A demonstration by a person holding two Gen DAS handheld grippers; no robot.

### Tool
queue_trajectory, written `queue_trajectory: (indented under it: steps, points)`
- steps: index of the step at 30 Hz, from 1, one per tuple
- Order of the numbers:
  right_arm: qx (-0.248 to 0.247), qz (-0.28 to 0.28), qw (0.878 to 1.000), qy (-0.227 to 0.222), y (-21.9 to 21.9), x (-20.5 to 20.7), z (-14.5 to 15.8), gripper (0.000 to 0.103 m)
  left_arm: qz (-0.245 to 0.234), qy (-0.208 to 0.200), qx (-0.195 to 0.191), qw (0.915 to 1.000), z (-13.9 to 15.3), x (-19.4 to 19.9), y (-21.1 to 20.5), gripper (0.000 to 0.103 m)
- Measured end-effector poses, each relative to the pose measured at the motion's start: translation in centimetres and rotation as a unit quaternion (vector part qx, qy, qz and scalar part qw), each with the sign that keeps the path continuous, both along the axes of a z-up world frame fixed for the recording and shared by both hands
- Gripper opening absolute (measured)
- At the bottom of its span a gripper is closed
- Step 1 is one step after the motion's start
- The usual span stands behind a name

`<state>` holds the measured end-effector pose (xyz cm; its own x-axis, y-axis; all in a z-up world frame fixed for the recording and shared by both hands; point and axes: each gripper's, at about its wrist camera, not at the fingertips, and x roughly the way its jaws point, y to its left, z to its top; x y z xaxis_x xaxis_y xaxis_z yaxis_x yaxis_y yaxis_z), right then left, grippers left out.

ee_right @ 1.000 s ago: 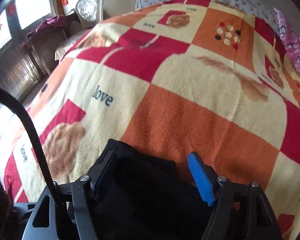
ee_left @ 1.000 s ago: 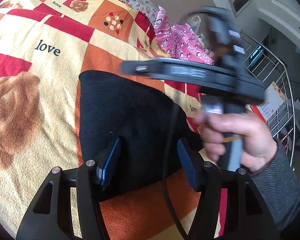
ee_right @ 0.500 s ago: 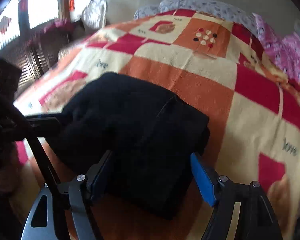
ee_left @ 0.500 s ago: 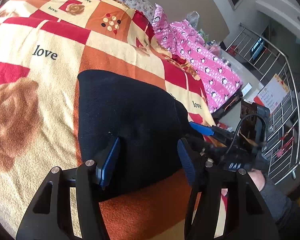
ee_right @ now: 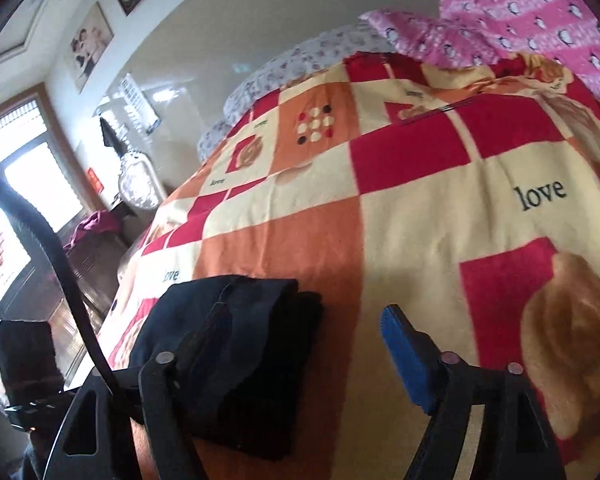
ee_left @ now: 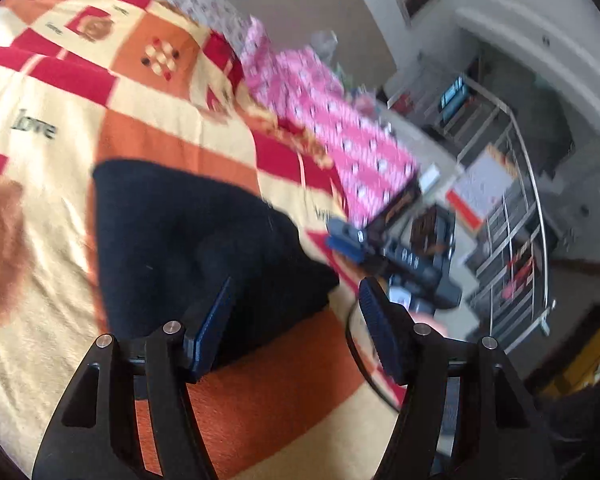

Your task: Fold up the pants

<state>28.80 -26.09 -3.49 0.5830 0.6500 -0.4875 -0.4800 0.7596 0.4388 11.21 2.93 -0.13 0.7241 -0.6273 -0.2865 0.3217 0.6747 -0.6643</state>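
Right view only: pants' [ee_right: 236, 344] stacked edge

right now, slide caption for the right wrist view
Open right hand-held gripper beside folded black pants on a patchwork blanket.

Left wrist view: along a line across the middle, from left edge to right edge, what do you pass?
Patchwork "love" blanket → folded black pants → right gripper, blurred → metal railing.
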Motion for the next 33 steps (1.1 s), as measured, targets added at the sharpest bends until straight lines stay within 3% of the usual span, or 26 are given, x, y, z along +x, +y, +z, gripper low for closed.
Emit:
queue_trajectory:
  steps: [2,5,7,11,14,19,23,33]
  points:
    - [0.012,-0.010,1.000,-0.009,-0.9,-0.2,0.4,0.073,0.033,-0.007,-0.026,0.9991,-0.1,-0.5,1.5,0.064]
    - [0.047,-0.025,0.998,-0.028,-2.9,-1.2,1.1,0.073,0.081,0.022,-0.008,0.9965,-0.7,0.0,1.9,0.064]
    - [0.059,-0.031,0.997,-0.028,-4.1,-2.1,1.3,0.073,0.091,0.029,0.029,0.9950,-0.6,0.1,1.0,0.064]
    - [0.050,0.012,0.999,-0.017,-4.5,-4.7,1.3,0.073,0.093,0.032,0.059,0.9934,-0.5,0.1,0.1,0.064]
    - [0.005,0.047,0.999,-0.020,-3.8,-7.0,0.4,0.073,0.099,0.040,0.062,0.9923,-1.0,0.3,0.1,0.064]
    - [-0.054,0.041,0.995,0.071,-2.4,-4.9,-2.2,0.074,0.095,0.042,0.061,0.9928,-1.3,0.2,0.3,0.064]
    - [-0.077,0.046,0.994,0.062,-1.5,-5.0,-2.4,0.077,0.097,0.034,0.061,0.9928,-1.2,-0.3,0.3,0.064]
    - [-0.058,0.046,0.995,0.067,-2.1,-5.0,-2.4,0.077,0.100,0.030,0.052,0.9931,-1.1,-0.5,0.5,0.064]
